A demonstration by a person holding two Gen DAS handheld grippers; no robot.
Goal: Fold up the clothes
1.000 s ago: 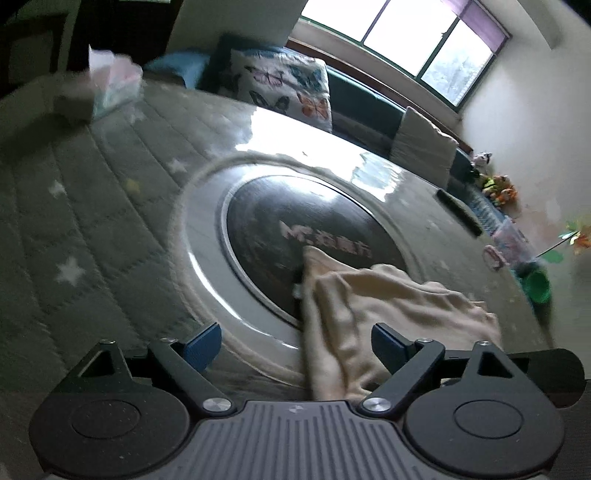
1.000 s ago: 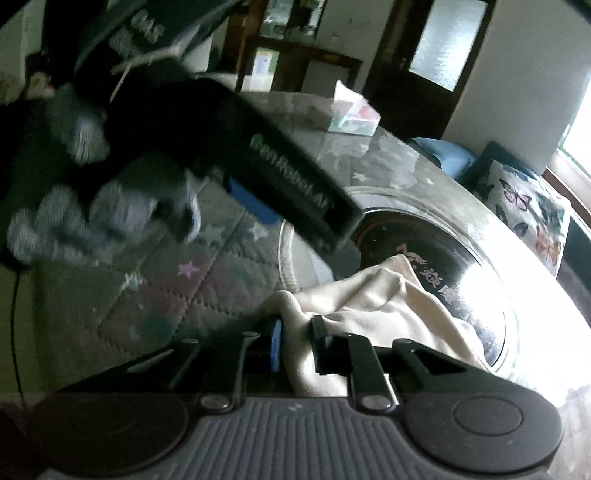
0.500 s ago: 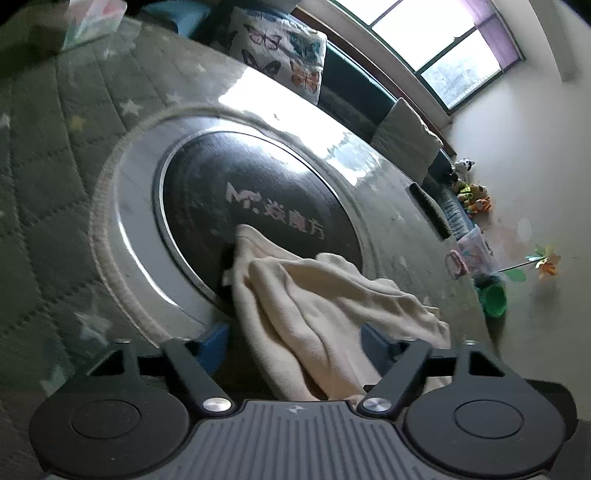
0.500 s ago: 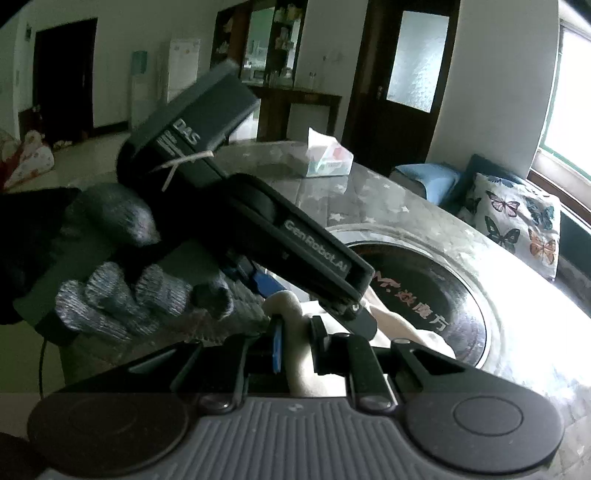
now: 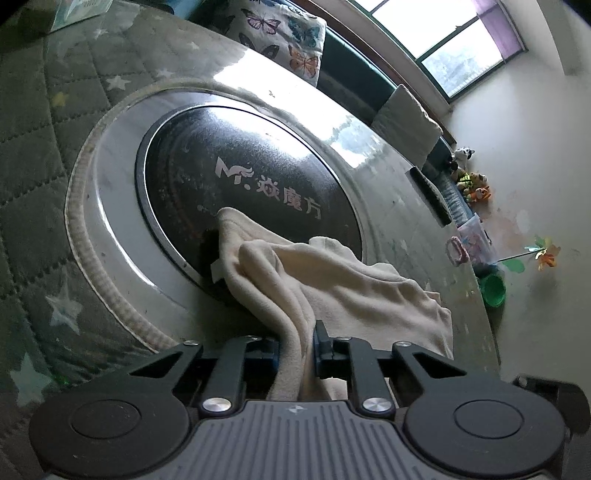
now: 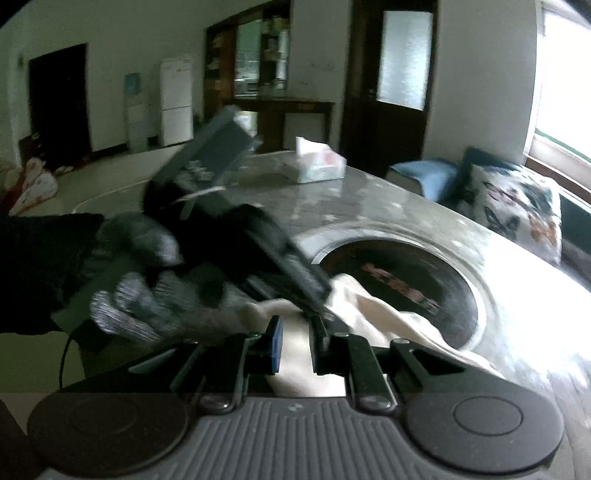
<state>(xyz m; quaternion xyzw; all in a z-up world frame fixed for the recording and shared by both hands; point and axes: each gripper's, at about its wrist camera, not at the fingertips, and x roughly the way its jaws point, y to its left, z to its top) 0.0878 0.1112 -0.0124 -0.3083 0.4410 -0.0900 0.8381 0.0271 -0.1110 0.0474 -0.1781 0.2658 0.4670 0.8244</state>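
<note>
A cream garment lies crumpled across the black turntable disc of a round table. My left gripper has its jaws closing on a bunched fold at the garment's near edge, and the fold fills the gap between the pads. In the right wrist view my right gripper is shut on another part of the cream garment, lifted off the table. The left gripper's dark body, held by a gloved hand, sits blurred just ahead and left of the right one.
A quilted star-patterned cover lies on the table around the silver ring. A tissue box stands at the far side and a black remote near the right rim. A butterfly cushion rests on the bench behind.
The left jaws went from wide open to closed on the garment's near edge as that gripper moved in. The right gripper rose with its hold on the cloth.
</note>
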